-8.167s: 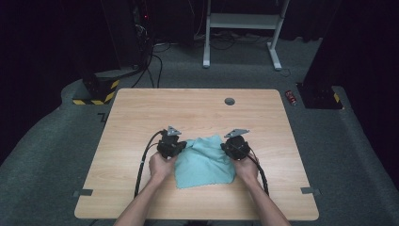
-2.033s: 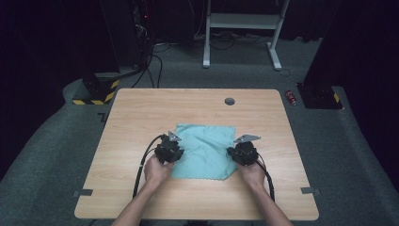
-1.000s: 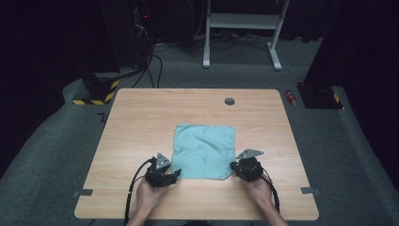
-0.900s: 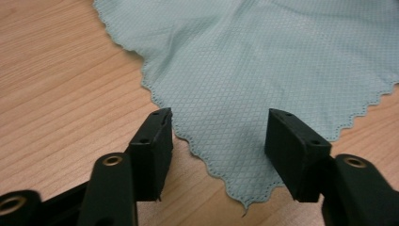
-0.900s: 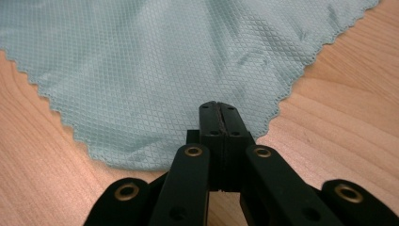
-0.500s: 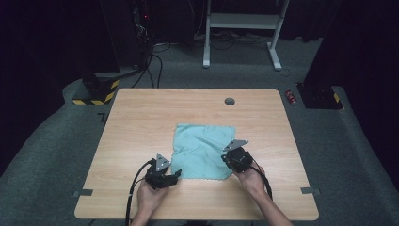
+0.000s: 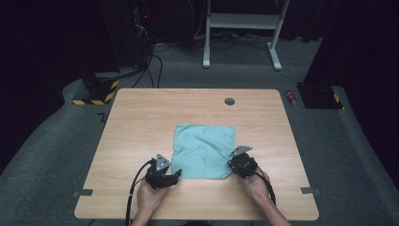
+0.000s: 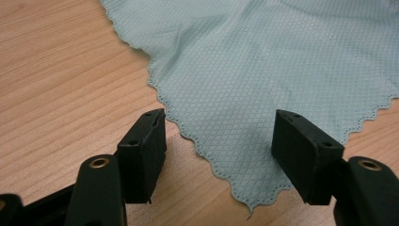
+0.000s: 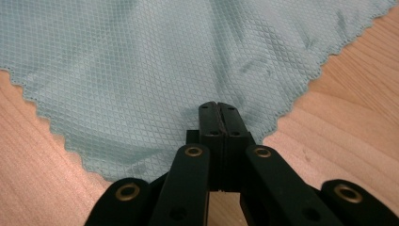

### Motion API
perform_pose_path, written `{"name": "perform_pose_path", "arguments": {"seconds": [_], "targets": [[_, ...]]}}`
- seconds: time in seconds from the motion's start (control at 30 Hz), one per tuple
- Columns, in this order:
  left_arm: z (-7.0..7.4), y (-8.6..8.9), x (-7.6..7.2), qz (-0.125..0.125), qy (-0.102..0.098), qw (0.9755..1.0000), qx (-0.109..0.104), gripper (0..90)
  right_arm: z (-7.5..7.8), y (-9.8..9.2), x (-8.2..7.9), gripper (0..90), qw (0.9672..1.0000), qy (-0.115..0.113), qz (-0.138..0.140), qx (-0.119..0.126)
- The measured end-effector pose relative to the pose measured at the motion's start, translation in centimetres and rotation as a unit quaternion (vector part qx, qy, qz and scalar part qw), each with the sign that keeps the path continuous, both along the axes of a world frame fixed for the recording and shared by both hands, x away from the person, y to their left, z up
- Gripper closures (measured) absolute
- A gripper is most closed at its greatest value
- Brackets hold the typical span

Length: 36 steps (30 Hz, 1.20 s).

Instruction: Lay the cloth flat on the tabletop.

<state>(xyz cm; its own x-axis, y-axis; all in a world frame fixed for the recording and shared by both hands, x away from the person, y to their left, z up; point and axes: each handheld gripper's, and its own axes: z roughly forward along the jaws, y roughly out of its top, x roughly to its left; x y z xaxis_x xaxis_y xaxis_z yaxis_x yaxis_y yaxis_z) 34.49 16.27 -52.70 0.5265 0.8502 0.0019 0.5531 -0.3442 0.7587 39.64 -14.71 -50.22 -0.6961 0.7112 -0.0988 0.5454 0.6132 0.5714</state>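
From the high view, we saw a teal cloth (image 7: 203, 151) lying spread and nearly flat on the bench (image 7: 141, 122), in its middle and reaching toward the near edge, well clear of the far corners. Our left tool (image 7: 175, 174) sat at the cloth's near left corner, and our right tool (image 7: 234, 164) at its near right corner. A small round grommet (image 7: 229, 101) sat by the far edge, well apart from everything.

In the left gripper view, the left tool (image 8: 218, 141) stood wide, one jaw on bare wood and the other over fabric, with the scalloped corner of the cloth (image 8: 263, 84) lying between them, ungripped. The weave looked thin and quilted in small diamonds, with soft creases. We judged it light, limp and not fragile; it would drape and fold under its own weight, and might slide on the smooth wood if pushed instead of pinched.

In the right gripper view, the right tool (image 9: 219, 109) was closed, its jaws meeting over the cloth (image 9: 141, 66) a little inside the corner. Folds ran out from the tips, so we judged that it held a pinch of fabric. The hem looked like the best place to take hold: a corner, a short way in from the zigzag edge, where one layer lifts off the bench. The left corner offered exactly that between the open jaws.
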Motion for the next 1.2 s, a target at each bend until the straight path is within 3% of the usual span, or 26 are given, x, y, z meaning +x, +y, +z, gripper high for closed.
{"name": "perform_pose_path", "arguments": {"seconds": [0.13,0.3,0.43,0.53,0.63,0.77,0.87,0.97,1.1,1.2], "targets": [[0.0,0.0,0.0,0.0,0.0,1.0,0.0,36.1,1.5,1.0,0.9,90.0,0.9999,-0.005,0.006,0.012],[0.0,0.0,0.0,0.0,0.0,1.0,0.001,36.1,3.0,3.5,2.9,90.0,0.9998,-0.002,0.021,0.002],[0.0,0.0,0.0,0.0,0.0,1.0,0.0,36.0,1.9,6.1,5.1,88.9,0.9995,0.02,0.019,-0.015],[0.0,0.0,0.0,0.0,0.0,1.0,0.0,36.0,1.0,6.8,5.9,80.0,0.9995,0.028,0.015,0.0],[0.0,0.0,0.0,0.0,0.0,1.0,0.0,36.0,1.7,6.2,5.1,77.4,0.9995,0.009,0.008,0.029],[0.0,0.0,0.0,0.0,0.0,1.0,0.001,35.9,3.5,4.3,2.5,80.6,0.9976,-0.029,0.011,0.062],[0.0,-0.1,0.1,0.002,0.001,1.0,-0.001,35.7,3.0,3.8,1.3,80.5,0.9979,-0.032,0.017,0.053],[0.0,-0.1,0.1,0.002,0.001,1.0,-0.002,35.7,1.6,3.8,1.6,74.4,0.998,-0.023,-0.002,0.058],[0.0,-0.1,0.1,0.002,0.001,1.0,-0.001,35.7,0.1,4.2,2.6,66.8,0.9958,-0.018,-0.038,0.081],[0.0,-0.1,0.1,0.002,0.001,1.0,-0.001,35.7,-0.2,5.1,3.1,68.2,0.9959,-0.017,-0.032,0.083]]}}
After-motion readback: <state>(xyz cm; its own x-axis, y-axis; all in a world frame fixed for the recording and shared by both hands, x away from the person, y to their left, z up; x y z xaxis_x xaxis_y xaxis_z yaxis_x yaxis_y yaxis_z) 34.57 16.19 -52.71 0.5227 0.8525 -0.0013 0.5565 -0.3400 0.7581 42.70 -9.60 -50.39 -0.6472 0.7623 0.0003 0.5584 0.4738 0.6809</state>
